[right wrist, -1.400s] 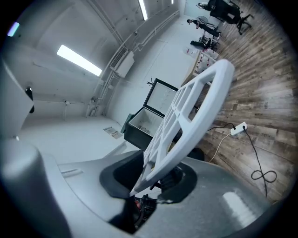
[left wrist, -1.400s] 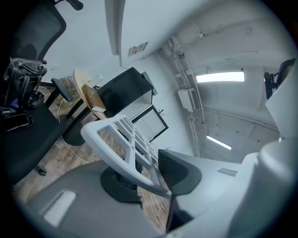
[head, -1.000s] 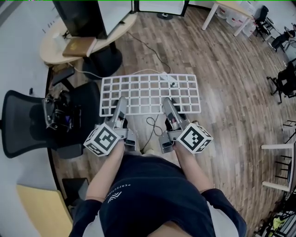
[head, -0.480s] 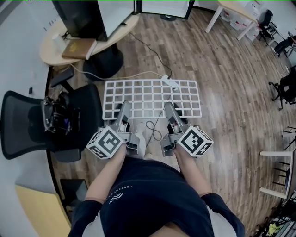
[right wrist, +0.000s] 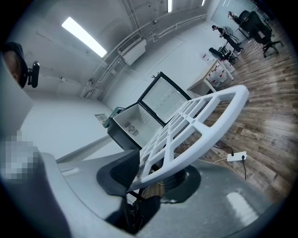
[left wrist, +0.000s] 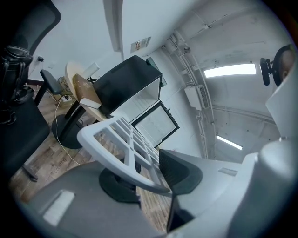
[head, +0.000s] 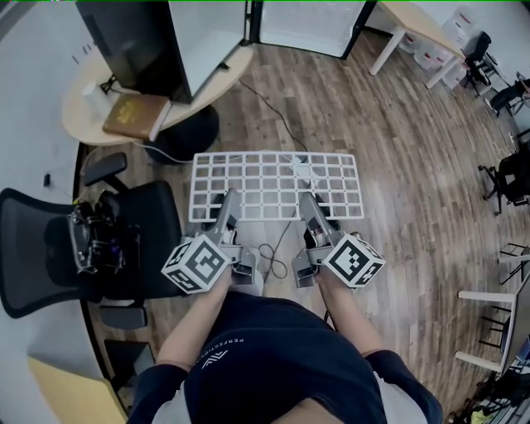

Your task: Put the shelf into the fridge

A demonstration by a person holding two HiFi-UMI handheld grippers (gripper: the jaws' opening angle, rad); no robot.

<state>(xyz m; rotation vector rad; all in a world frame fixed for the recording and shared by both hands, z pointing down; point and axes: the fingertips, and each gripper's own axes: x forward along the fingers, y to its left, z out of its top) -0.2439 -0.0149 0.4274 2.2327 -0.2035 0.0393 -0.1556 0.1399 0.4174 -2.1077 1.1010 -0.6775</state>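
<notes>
I carry a white grid shelf [head: 273,184] level above the wooden floor, gripped by its near rim. My left gripper [head: 224,204] holds the rim's left part and my right gripper [head: 310,207] its right part. In the left gripper view the shelf [left wrist: 122,139] runs out from between the left gripper's [left wrist: 149,179] dark pads. In the right gripper view the shelf [right wrist: 195,124] likewise sits in the right gripper [right wrist: 149,179]. Both pairs of jaws have just been opening slightly, with the rim still pressed between the pads. Ahead stands the black fridge [head: 137,41], its door [head: 306,25] swung open.
A round wooden table [head: 87,103] with a brown book [head: 132,116] stands left of the fridge. A black office chair [head: 50,240] with gear on its seat is close on my left. A cable and power strip [head: 302,170] lie on the floor under the shelf. White desks [head: 414,21] are at far right.
Both grippers and the shelf have moved forward toward the fridge, which now shows larger at the top of the head view. The grip on the shelf's rim looks the same.
</notes>
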